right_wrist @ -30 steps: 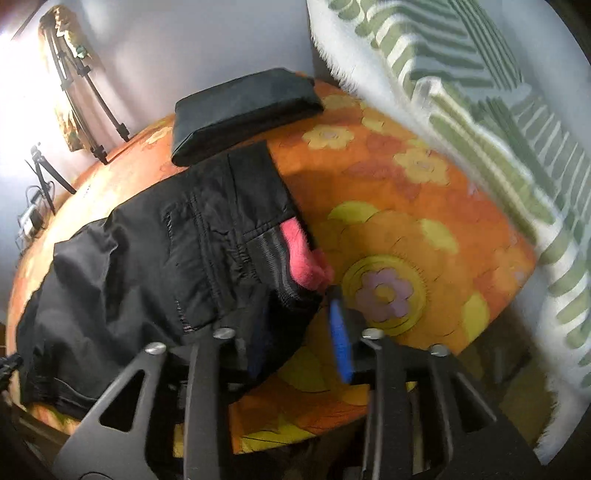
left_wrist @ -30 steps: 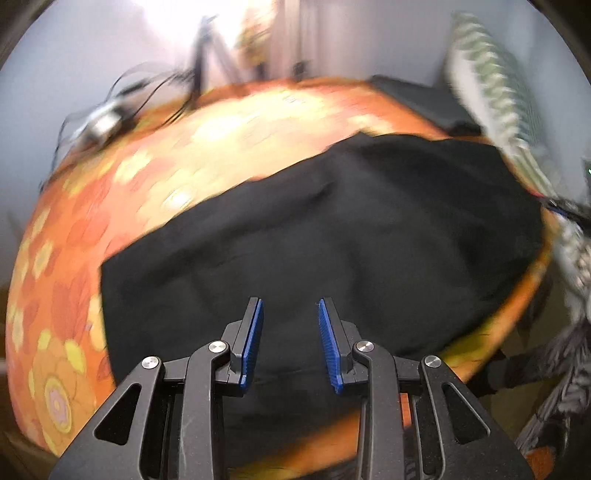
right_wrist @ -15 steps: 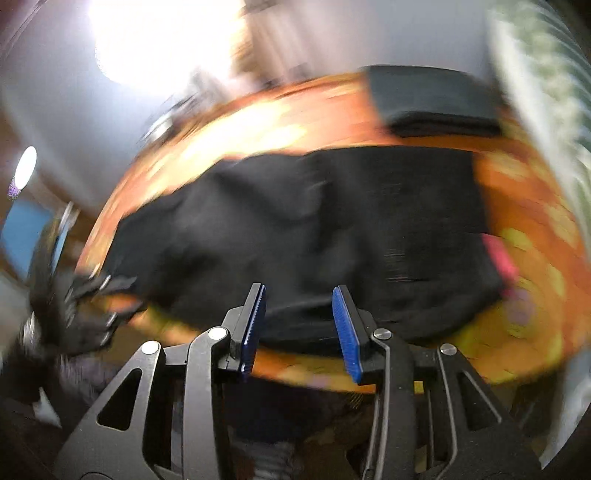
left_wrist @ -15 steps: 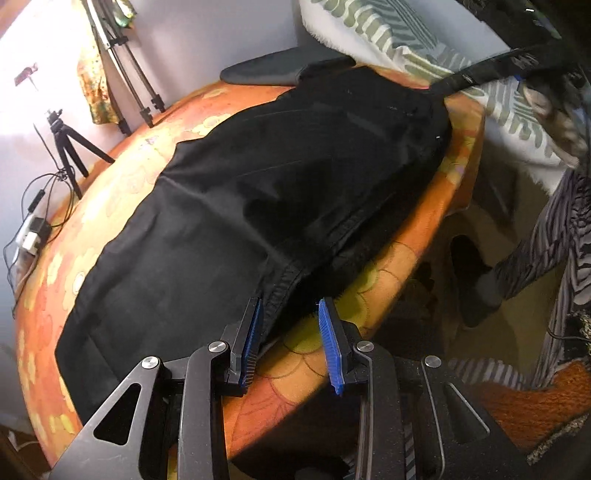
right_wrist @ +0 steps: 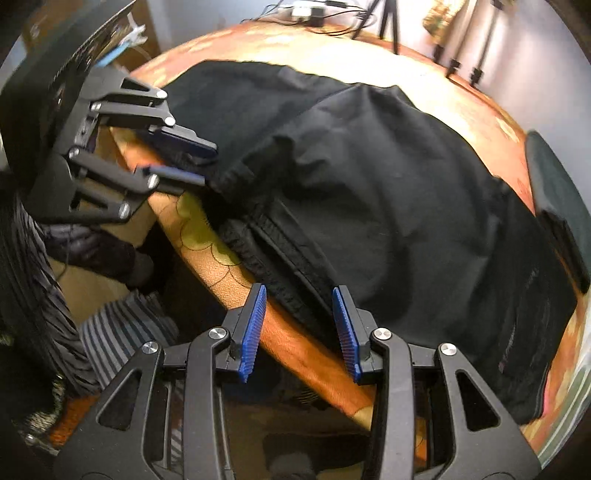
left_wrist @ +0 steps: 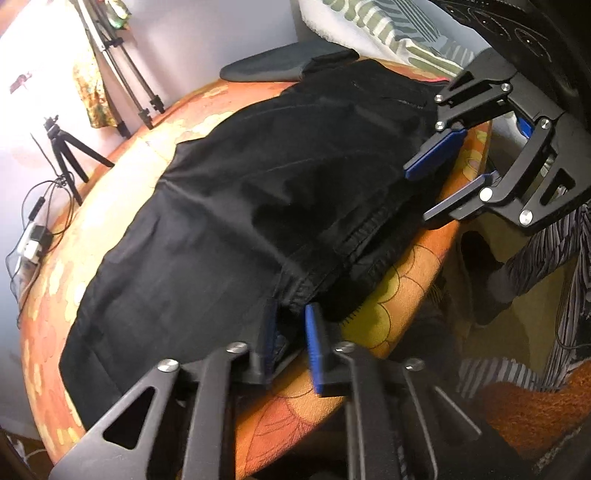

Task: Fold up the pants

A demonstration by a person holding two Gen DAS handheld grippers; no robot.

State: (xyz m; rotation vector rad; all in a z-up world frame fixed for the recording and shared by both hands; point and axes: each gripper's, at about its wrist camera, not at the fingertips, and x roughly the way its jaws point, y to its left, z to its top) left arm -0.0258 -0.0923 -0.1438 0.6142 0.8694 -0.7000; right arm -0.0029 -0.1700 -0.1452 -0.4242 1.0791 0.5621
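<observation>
Black pants (left_wrist: pixel 240 206) lie spread on an orange flowered table (left_wrist: pixel 417 280); they also show in the right wrist view (right_wrist: pixel 369 192). Their ribbed near edge runs along the table's front rim. My left gripper (left_wrist: pixel 290 338) is open, its jaws straddling that near edge of the pants; it also shows in the right wrist view (right_wrist: pixel 192 162). My right gripper (right_wrist: pixel 299 328) is open, its jaws around the same near edge further along; it also shows in the left wrist view (left_wrist: pixel 439 188).
A dark folded item (left_wrist: pixel 284 64) lies at the far end of the table, beside a green-striped cloth (left_wrist: pixel 388 29). Tripods (left_wrist: pixel 70 155) and cables stand beyond the table. A person's striped clothing (right_wrist: pixel 122 328) is close to the front rim.
Both grippers have swung round and come down to the near edge of the pants. The left jaws now straddle the fabric edge; the right gripper has come in beside it.
</observation>
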